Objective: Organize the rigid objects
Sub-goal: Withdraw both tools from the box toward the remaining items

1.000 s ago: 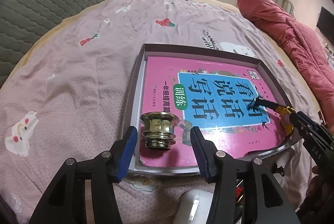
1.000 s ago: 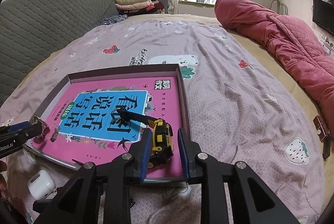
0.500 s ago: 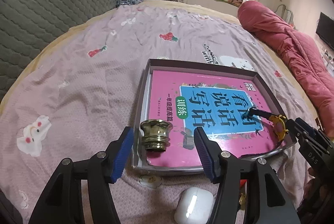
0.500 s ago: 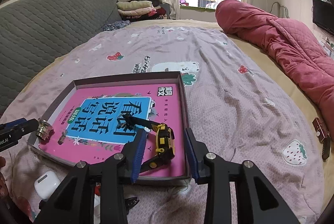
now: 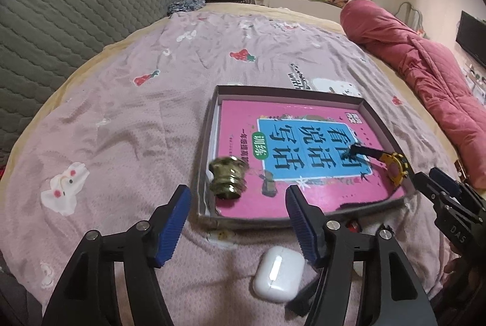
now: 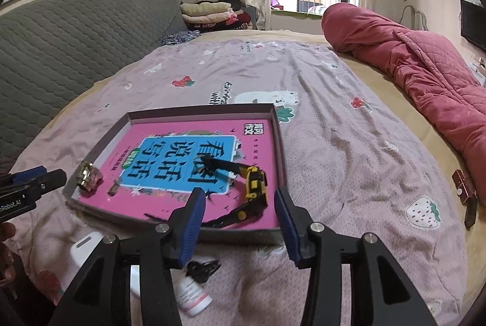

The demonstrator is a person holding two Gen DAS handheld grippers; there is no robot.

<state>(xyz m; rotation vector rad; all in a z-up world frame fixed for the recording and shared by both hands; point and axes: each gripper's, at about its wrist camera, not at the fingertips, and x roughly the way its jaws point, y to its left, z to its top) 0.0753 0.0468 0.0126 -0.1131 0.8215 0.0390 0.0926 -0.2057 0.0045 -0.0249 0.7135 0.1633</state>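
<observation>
To do this step well, each tool should back straight away from the tray (image 5: 382,125) so that nothing inside was knocked. The left gripper (image 5: 238,222) had its jaws wide and empty; the brass knob (image 5: 228,181) lay in the tray's near left corner, just beyond them. The right gripper (image 6: 240,219) was also wide and empty, and the toy excavator (image 6: 253,183) lay on the book (image 6: 182,153), just ahead of its jaws. An earbud case (image 5: 279,273) and a bottle (image 6: 194,294) lay on the bed, outside the tray.
</observation>
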